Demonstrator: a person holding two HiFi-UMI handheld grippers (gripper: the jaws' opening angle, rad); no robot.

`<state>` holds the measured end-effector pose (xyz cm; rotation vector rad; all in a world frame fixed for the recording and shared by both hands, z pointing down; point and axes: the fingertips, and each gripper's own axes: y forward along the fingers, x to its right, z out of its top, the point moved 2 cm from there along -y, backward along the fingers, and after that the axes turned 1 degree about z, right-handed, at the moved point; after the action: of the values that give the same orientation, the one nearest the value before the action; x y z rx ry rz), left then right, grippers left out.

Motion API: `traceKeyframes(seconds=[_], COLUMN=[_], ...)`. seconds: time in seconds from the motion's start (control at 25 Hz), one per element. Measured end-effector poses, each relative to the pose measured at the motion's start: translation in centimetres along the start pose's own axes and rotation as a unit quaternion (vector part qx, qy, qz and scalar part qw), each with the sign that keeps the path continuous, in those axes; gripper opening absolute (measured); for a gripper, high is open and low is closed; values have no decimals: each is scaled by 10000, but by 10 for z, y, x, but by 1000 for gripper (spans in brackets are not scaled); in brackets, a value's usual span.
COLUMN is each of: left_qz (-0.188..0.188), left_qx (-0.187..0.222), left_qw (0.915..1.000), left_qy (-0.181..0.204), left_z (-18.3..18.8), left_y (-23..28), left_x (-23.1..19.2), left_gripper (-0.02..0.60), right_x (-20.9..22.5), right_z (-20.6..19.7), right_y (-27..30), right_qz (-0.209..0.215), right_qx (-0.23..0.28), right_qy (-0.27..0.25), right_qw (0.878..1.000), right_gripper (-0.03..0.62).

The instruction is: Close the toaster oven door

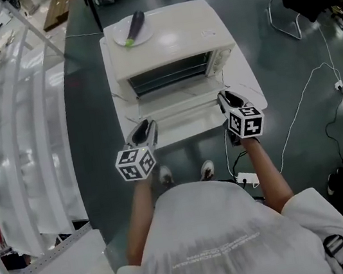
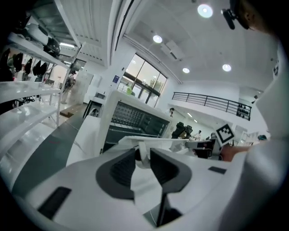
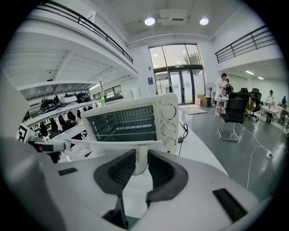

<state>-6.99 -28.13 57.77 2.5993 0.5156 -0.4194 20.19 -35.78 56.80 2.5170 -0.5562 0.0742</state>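
Observation:
A cream toaster oven (image 1: 168, 39) stands on a white table (image 1: 250, 81), its door (image 1: 180, 109) hanging open and tilted toward me. My left gripper (image 1: 146, 128) is at the door's left front corner and my right gripper (image 1: 225, 98) at its right front corner. In the left gripper view the gripper (image 2: 143, 159) is shut on a white post of the door handle (image 2: 153, 140), with the oven (image 2: 135, 118) behind. The right gripper (image 3: 141, 163) is likewise shut on a post of the handle (image 3: 113, 143), in front of the oven's open mouth (image 3: 122, 122).
A white plate (image 1: 133, 30) with a dark long vegetable lies on the oven's top. White shelving (image 1: 20, 126) runs along the left. On the floor at the right lie a cable (image 1: 307, 94) and a power strip (image 1: 247, 179); a chair (image 1: 299, 7) stands at the back right.

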Motion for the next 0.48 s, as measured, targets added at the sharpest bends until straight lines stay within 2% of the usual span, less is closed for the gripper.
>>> traceKeyframes(seconds=[0.16, 0.48], left_qz=[42, 106], left_qx=[192, 311], left_qw=[9997, 9993], left_qy=[-176, -192], left_z=[31, 74], left_y=[8, 27], left_x=[-5, -15], left_gripper=[98, 98], right_x=[-1, -1], right_z=[31, 75], right_y=[9, 29], right_qz=[27, -10], right_qx=[259, 448], right_qy=[-23, -274], right_qw=[9997, 9986], right_gripper=[98, 98])
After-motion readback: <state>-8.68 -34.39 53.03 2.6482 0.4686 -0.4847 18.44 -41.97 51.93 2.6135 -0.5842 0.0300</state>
